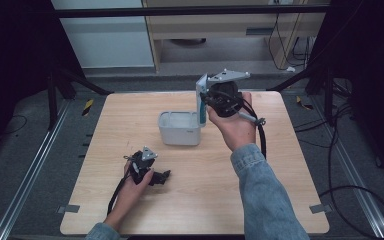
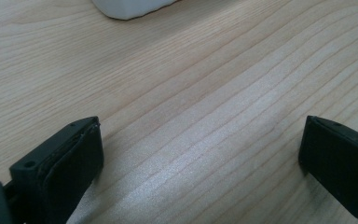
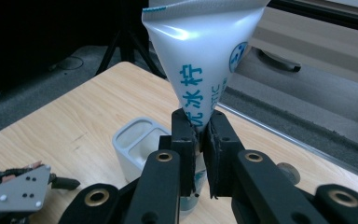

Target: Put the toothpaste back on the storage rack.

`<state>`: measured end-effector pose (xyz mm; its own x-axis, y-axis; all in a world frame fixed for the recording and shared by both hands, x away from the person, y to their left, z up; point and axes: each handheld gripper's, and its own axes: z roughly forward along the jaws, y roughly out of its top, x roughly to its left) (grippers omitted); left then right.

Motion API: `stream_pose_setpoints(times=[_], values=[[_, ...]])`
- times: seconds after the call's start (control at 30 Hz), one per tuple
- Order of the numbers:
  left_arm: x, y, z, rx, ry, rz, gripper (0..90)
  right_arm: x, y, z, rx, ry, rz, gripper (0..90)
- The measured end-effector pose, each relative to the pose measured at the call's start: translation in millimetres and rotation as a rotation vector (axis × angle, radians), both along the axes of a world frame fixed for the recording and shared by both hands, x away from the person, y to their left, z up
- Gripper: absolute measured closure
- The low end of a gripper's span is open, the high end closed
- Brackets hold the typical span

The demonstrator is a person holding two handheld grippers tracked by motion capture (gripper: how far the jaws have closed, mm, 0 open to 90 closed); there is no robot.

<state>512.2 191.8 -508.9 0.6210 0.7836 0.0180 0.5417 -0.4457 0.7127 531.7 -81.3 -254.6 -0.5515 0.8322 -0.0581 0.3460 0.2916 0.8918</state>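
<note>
A white tube with blue lettering (image 3: 200, 51) stands upright with its crimped end on top, and my right gripper (image 3: 200, 135) is shut on its lower part. In the high view that tube (image 1: 201, 100) hangs above the right rim of a white two-compartment holder (image 1: 180, 128) at the table's middle, with my right gripper (image 1: 207, 102) raised over it. My left gripper (image 1: 164, 176) rests low on the wooden table (image 1: 130, 115) near its front left. Its jaws stand wide apart, open, over bare wood (image 2: 200, 140). The holder (image 3: 140, 144) sits below and left of the held tube.
A white edge of the holder (image 2: 130, 7) peeks in at the top of the left gripper view. Dark tripod legs and cables (image 1: 340, 130) surround the table. A pale cabinet (image 1: 220, 25) stands beyond the far edge.
</note>
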Motion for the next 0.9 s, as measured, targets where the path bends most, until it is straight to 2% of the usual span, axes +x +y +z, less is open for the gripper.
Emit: stream_pose_setpoints(times=[0.3, 0.43, 0.73, 0.9], values=[[0.1, -0.1, 0.1, 0.001, 0.000, 0.002, 0.0, 19.9, 11.9, 5.6, -0.009, 0.000, 0.004, 83.2], [0.1, -0.1, 0.1, 0.001, 0.001, 0.001, 0.0, 27.5, 19.3, 11.5, -0.019, -0.017, 0.010, 83.2], [0.6, -0.1, 0.2, 0.003, 0.001, -0.001, 0.0, 37.8, 28.6, 9.7, -0.023, -0.026, 0.008, 83.2], [0.6, -0.3, 0.1, 0.001, 0.001, 0.001, 0.0, 45.8, 33.9, 7.4, -0.002, -0.020, 0.003, 83.2]])
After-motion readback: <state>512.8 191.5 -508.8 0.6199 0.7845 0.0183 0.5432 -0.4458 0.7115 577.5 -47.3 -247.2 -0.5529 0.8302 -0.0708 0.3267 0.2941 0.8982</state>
